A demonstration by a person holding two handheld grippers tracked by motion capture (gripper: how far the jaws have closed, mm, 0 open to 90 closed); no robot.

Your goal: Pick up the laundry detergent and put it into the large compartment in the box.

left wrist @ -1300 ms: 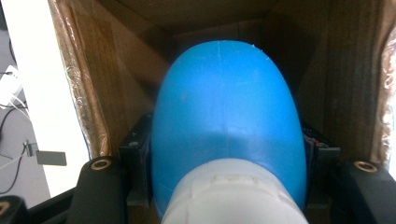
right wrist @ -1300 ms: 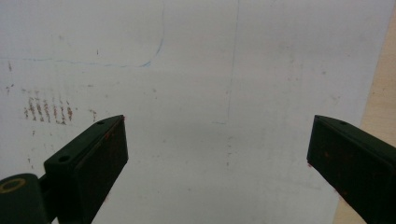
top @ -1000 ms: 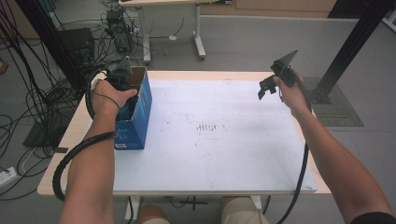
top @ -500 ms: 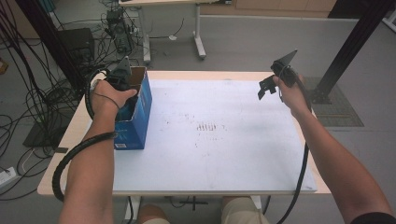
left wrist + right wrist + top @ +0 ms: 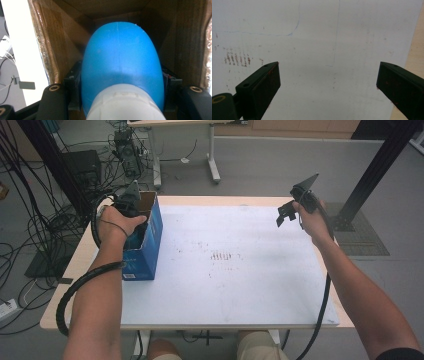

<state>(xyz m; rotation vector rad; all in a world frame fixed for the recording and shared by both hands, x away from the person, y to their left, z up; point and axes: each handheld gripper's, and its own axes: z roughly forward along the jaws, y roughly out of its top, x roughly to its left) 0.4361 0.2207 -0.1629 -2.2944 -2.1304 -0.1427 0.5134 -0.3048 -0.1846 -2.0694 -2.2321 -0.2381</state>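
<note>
Nothing's really budged since a second ago, both hands are parked in the same spots as far as I can see. Left gripper [image 5: 122,100] has its fingers clamped on a smooth blue rounded plastic thing with a white ribbed end [image 5: 121,67], could be a bottle or a bulb, honestly can't tell. It's squeezed between the pads and sits down inside the open blue cardboard box [image 5: 145,240] at the left edge of the bench [image 5: 240,285], brown walls close on both sides. From above you just see the left hand [image 5: 117,222] sunk into the box mouth.

Right gripper [image 5: 328,82] hangs over the far right corner of the bench, fingers spread wide, nothing between them, only the scuffed white sheet [image 5: 317,37] below.

My guess is the blue thing is either coming out of the box or going in. Either way I'd move it straight along the box's walls, no tilting, since they crowd in tight and a snag could tip the box. That surface looks slippery, so keep the squeeze firm. The idle right gripper could pin the box down too.
</note>
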